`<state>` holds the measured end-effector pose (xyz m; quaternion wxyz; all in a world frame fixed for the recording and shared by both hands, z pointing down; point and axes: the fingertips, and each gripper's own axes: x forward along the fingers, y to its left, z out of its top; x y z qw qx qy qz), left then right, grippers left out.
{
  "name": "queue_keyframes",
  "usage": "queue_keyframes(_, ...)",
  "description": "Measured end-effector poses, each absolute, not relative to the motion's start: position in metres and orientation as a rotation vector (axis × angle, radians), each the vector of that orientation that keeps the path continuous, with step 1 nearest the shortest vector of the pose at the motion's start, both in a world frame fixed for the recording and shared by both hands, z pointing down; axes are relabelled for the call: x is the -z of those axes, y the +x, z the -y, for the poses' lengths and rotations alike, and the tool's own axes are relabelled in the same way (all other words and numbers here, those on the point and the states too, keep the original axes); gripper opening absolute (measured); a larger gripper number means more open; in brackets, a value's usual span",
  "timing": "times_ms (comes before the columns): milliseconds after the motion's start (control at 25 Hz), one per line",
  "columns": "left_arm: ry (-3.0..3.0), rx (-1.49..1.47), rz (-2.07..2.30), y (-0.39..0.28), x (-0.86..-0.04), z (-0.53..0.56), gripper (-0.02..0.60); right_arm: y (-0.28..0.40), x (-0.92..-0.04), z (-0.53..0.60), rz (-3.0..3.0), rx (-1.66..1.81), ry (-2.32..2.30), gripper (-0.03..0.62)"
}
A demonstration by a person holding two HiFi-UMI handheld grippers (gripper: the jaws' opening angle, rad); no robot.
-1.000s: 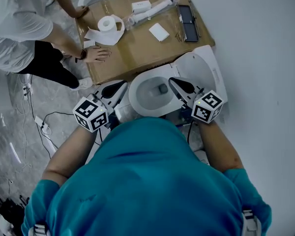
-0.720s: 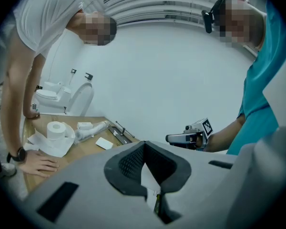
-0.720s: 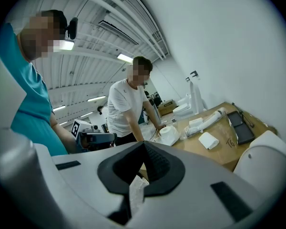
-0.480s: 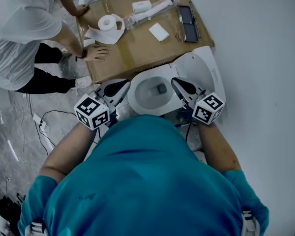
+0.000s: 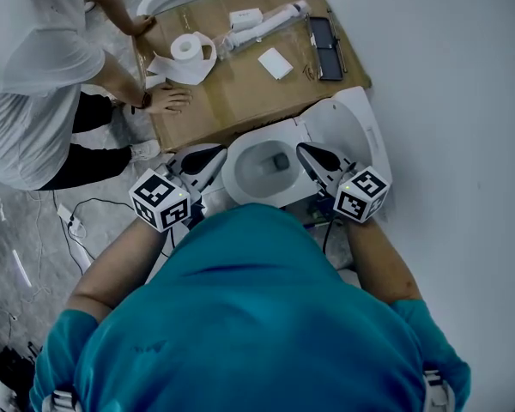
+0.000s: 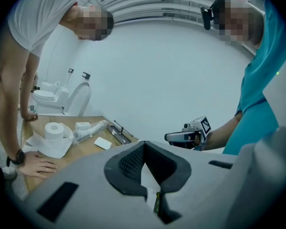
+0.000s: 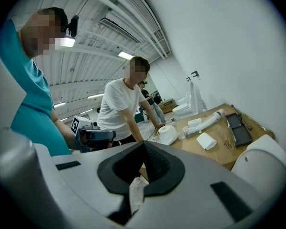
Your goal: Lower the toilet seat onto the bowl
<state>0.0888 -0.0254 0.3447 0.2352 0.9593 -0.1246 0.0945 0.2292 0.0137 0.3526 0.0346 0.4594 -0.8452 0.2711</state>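
1. Head view: the toilet seat (image 5: 343,127) stands raised off the bowl (image 5: 259,172) and leans toward the wall at upper right, its long axis running away from the rim. The right gripper (image 5: 305,150) is near it and seems not to touch it. The left gripper (image 5: 213,152) is across the bowl, farther off.
2. Left gripper view: jaws pressed together at the tip. The seat is out of sight here.
3. Right gripper view: jaws clenched, with a pale scrap (image 7: 135,191) lodged low behind the pads. The seat's white edge (image 7: 263,160) lies to the right of the tip. Right hand is likely the one to pull it down.
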Motion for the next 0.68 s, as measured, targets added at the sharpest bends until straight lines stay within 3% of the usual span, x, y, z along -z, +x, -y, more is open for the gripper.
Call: queue_keyframes(680,2.634,-0.259,0.339,0.0903,-0.3449,0.0268,-0.006,0.2231,-0.3580,-0.0099,2.596,-0.833,1.377,-0.003)
